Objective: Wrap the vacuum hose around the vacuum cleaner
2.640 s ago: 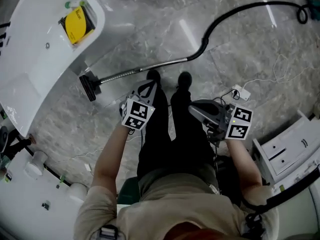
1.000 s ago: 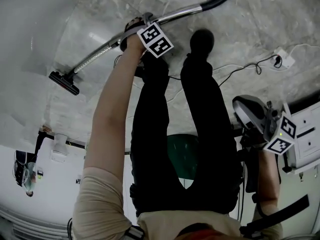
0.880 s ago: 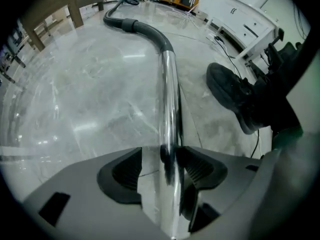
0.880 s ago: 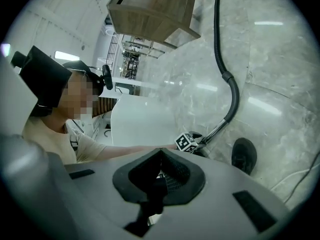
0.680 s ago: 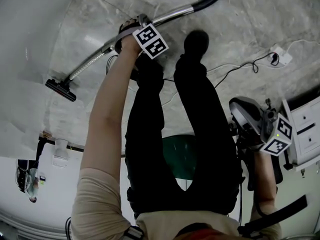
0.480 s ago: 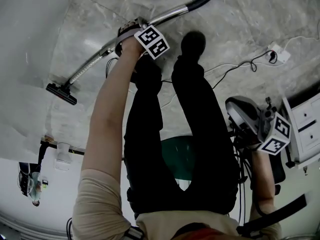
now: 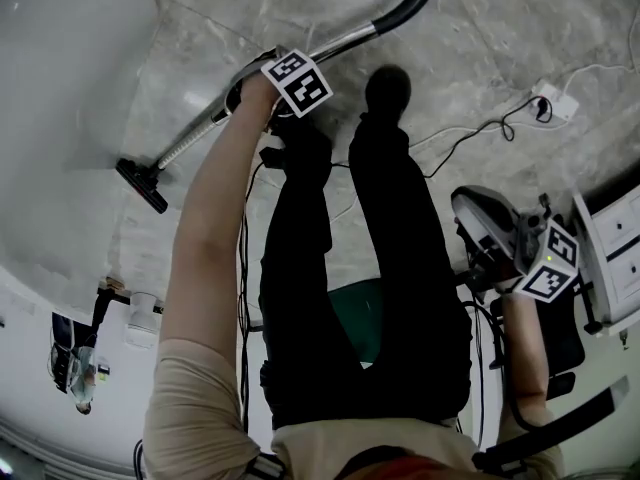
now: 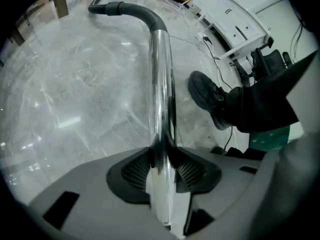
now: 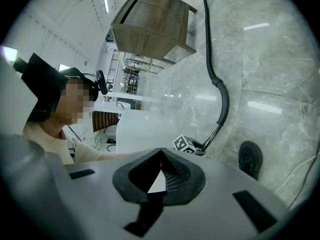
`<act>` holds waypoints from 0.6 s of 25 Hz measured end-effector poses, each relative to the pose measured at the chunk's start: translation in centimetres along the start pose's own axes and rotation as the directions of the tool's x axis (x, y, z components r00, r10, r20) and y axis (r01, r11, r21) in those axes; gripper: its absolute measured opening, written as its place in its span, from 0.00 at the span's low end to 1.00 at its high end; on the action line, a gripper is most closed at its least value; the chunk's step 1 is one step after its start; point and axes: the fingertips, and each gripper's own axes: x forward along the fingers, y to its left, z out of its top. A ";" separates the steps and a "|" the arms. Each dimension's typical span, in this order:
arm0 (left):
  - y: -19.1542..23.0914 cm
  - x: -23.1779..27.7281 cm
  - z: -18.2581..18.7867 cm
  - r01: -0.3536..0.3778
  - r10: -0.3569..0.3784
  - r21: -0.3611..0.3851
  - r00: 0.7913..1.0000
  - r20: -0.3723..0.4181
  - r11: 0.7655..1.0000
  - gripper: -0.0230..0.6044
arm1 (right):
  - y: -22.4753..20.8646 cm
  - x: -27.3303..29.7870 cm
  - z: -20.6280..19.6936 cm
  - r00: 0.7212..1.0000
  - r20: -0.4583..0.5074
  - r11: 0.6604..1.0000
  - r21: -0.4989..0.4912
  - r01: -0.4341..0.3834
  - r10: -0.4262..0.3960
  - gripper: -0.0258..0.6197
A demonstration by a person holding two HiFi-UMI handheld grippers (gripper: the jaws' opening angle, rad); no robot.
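The vacuum's chrome wand (image 7: 335,40) runs from the black floor head (image 7: 140,184) up to the black hose (image 7: 412,0). My left gripper (image 7: 245,90) reaches down to the wand; its jaws have just been closing. In the left gripper view its pads press on both sides of the wand (image 8: 161,84), so the left gripper (image 8: 161,166) is shut on it. The hose (image 8: 125,8) bends away beyond. The vacuum cleaner body (image 7: 482,223) stands at the right. Beside it my right gripper (image 7: 512,260) is shut and holds nothing, as the right gripper view (image 9: 161,156) confirms.
The person's legs and shoes (image 7: 388,86) stand between the wand and the vacuum body. A power strip with cable (image 7: 548,103) lies on the marble floor. A white drawer unit (image 7: 615,238) is at the right, a green stool (image 7: 355,308) behind the legs, a white counter (image 7: 60,58) at the left.
The person bent down and the left gripper reached the wand and closed on it. The wand has tilted and the floor head has shifted right across the floor. The right gripper stayed by the vacuum body.
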 end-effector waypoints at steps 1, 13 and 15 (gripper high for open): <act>-0.2 -0.9 0.0 0.002 -0.002 0.003 1.000 0.003 1.000 0.31 | 0.4 0.1 0.1 1.000 0.006 1.000 0.004 -0.008 0.008 0.04; -5.3 -15.5 4.9 0.062 -0.079 0.121 0.987 0.139 0.991 0.30 | -0.7 -0.6 3.0 0.983 0.151 0.989 0.114 0.092 -0.108 0.04; -6.0 -17.7 5.8 0.061 -0.084 0.139 0.984 0.159 0.988 0.30 | -0.7 -0.7 4.0 0.978 0.158 0.989 0.074 0.129 -0.139 0.05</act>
